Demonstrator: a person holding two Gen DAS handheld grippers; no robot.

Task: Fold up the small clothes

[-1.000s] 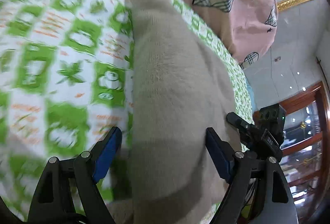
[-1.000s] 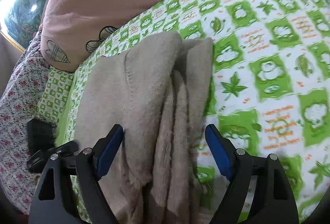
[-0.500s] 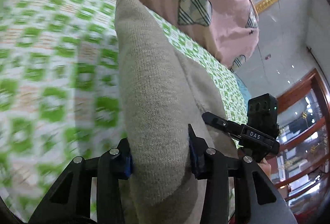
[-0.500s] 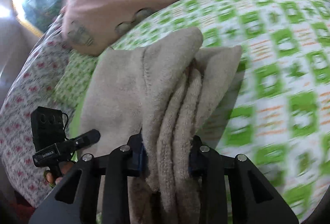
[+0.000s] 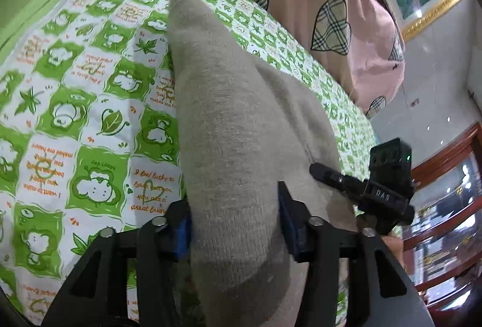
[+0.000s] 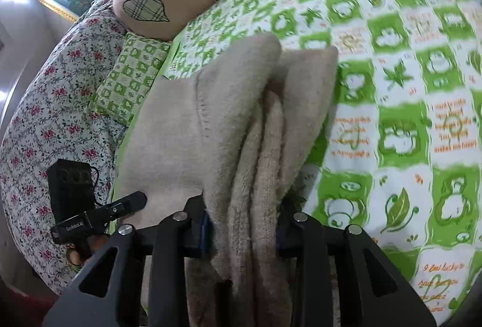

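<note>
In the left wrist view, a thick roll of the beige knitted garment (image 5: pixel 223 128) is clamped between the blue pads of the left gripper (image 5: pixel 233 224), whose jaws are easing apart; the fabric stretches ahead over the green-and-white patterned bedsheet (image 5: pixel 90 104). A pink pillow with plaid hearts (image 5: pixel 337 10) lies beyond.

In the right wrist view, several bunched folds of the same garment (image 6: pixel 241 122) are gripped by the right gripper (image 6: pixel 244 226), its jaws likewise widening. The rest is spread to the left, beside a floral quilt (image 6: pixel 51 104).
</note>
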